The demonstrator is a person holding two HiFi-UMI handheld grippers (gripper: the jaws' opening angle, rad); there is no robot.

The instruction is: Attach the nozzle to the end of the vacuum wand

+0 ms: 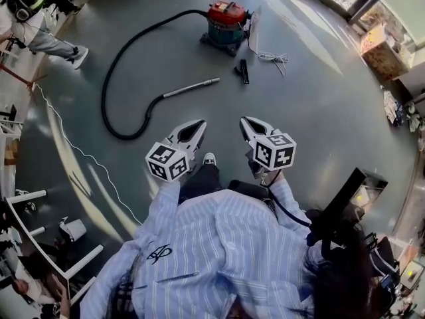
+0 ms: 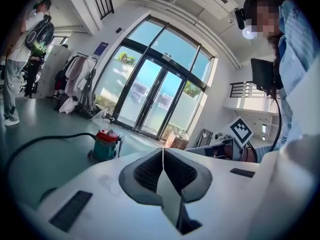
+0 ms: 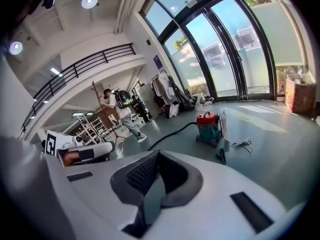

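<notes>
**Nozzle and wand lie apart on the floor; both jaws clenched on nothing**

I stand on the grey floor [image 1: 319,98] with my left gripper [image 1: 198,124] and right gripper [image 1: 245,121] held out side by side in front of my striped shirt [image 1: 219,244]. Both pairs of jaws are clenched, pad against pad, with nothing between them.

Ahead of me the black nozzle [image 1: 243,70] lies flat on the floor. It is just in front of the red-topped, teal vacuum canister [image 1: 226,22] and beside a loose coil of white power cord [image 1: 273,57]. In the head view the silver vacuum wand [image 1: 191,87] lies to the nozzle's left, its free end pointing toward the nozzle but apart from it. From the wand's other end the black hose [image 1: 113,72] sweeps round in a wide loop and runs back to the canister. Wand and nozzle both lie well ahead of my jaws, touched by neither gripper.

The toe of my shoe [image 1: 210,159] shows between the two grippers. A thin white cable [image 1: 66,141] snakes across the floor on my left. Another person [image 1: 53,42] stands at the far left edge, wearing a backpack in the right gripper view. In the left gripper view, tall glass doors [image 2: 155,104] rise behind the canister.
</notes>
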